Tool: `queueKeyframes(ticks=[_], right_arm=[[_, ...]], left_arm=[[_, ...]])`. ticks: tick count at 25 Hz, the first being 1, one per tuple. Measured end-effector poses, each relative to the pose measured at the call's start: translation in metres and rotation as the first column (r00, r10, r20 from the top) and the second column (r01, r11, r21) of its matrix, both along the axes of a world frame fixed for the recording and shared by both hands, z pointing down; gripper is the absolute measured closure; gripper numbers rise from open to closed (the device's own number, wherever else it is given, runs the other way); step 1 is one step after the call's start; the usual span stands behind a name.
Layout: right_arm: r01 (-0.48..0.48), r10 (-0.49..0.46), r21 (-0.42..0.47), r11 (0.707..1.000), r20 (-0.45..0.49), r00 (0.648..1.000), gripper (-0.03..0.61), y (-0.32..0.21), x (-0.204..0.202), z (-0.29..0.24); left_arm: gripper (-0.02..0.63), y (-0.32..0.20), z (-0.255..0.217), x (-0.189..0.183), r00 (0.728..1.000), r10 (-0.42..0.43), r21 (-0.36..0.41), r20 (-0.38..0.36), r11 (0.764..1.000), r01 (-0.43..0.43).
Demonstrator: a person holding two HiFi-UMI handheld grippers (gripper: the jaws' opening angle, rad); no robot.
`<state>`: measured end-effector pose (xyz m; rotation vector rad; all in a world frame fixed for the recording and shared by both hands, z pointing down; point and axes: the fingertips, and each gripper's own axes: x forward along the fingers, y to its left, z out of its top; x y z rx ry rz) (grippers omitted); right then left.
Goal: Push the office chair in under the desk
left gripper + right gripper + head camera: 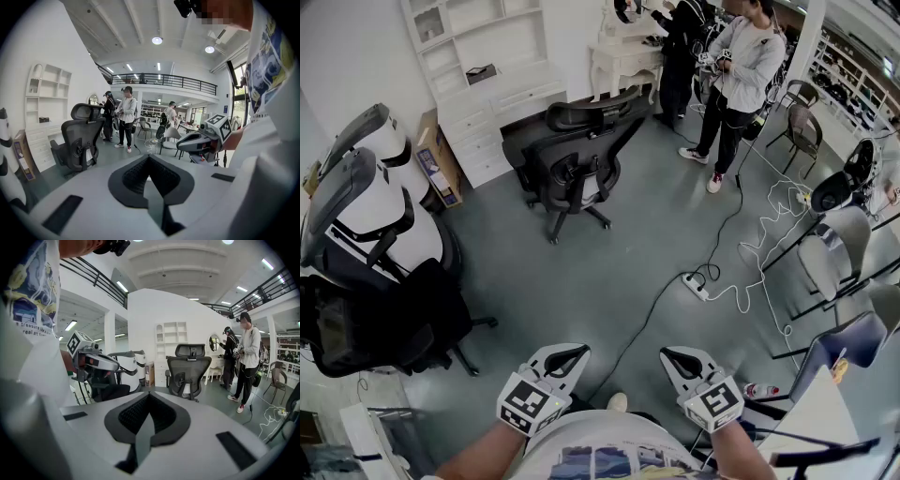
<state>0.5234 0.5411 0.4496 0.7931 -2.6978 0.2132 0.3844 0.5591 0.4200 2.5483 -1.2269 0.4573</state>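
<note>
Both grippers are closed tight and hold nothing. The left gripper (pixel 565 357) and right gripper (pixel 681 359) are held side by side, close to the person's body. The single black office chair (pixel 572 159) stands well ahead of them, almost straight beyond the left gripper, which looks the nearer of the two. Its backrest faces the grippers. The one white desk (pixel 525 94) lies just beyond the chair and a little left, so the push likely runs forward and slightly leftward. Two white-backed chairs (pixel 366 187) sit far left of the left gripper. Two people (pixel 741 75) stand beyond the right gripper.
</note>
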Motion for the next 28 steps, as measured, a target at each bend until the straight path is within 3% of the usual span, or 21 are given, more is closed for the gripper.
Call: queueKeyframes(ticks=[13,19,25,26,28], right_arm=[[0.032,-0.032,-0.042,0.999,0.004,0.999,0.554,-0.012,0.011,0.009],[0.015,-0.015,-0.089,0.996,0.002,1.0,0.554,-0.039,-0.001,0.015],[-0.035,0.034,-0.091,0.995,-0.008,0.999,0.546,-0.1,-0.031,0.012],[-0.044,0.043,-0.088,0.995,-0.016,0.999,0.528,-0.113,-0.038,0.01],[-0.055,0.052,-0.071,0.996,-0.04,0.998,0.41,-0.14,-0.053,0.006]], left_arm=[[0.6,-0.006,0.002,0.011,0.999,-0.031,-0.006,0.014,1.0,0.031],[0.6,-0.033,0.003,-0.014,0.998,-0.063,0.008,0.011,0.998,0.063],[0.597,-0.102,0.007,-0.055,0.998,-0.052,0.031,-0.022,0.998,0.053],[0.597,-0.117,0.004,-0.064,0.998,-0.052,0.04,-0.025,0.998,0.053],[0.559,-0.147,-0.002,-0.081,0.998,-0.051,0.064,-0.031,0.997,0.053]])
